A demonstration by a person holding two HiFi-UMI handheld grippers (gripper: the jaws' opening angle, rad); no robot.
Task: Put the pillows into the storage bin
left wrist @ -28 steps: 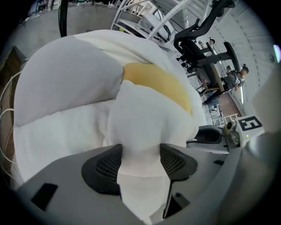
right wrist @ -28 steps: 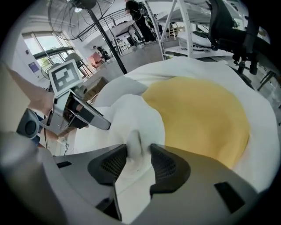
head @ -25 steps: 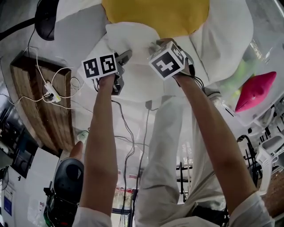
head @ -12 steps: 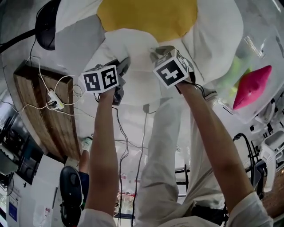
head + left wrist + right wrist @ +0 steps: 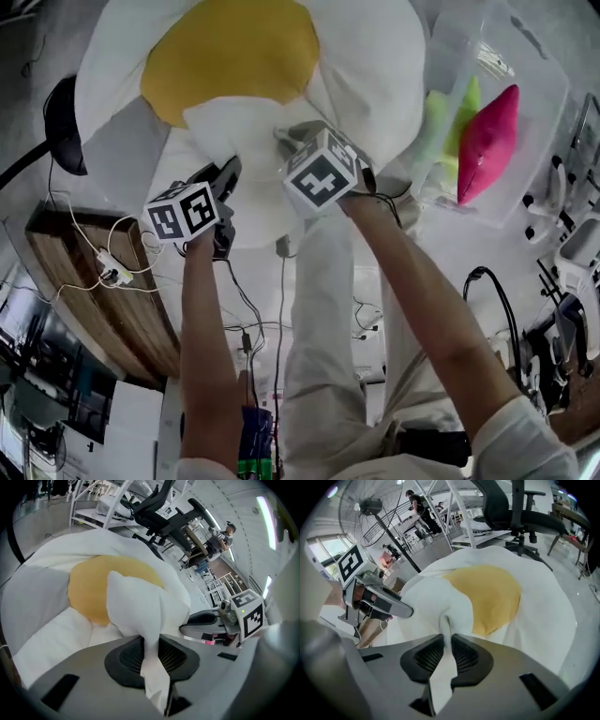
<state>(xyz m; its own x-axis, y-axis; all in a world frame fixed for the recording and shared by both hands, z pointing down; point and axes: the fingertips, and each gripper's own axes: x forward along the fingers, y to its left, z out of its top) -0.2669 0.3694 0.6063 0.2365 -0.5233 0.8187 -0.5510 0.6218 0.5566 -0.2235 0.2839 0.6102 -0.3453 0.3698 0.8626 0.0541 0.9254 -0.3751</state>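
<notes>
White pillow [image 5: 375,84], yellow centre

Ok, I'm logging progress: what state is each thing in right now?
egg pillow, gripped at its white edge
left gripper, just closed, clamping the egg pillow
right gripper, just closed, clamping the egg pillow
storage bin, open, holding pink pillow and green pillow

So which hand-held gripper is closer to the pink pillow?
Right. The right hand-held gripper pinches the fried-egg pillow, left of the pink pillow; the left hand-held gripper pinches it farther left.
</notes>
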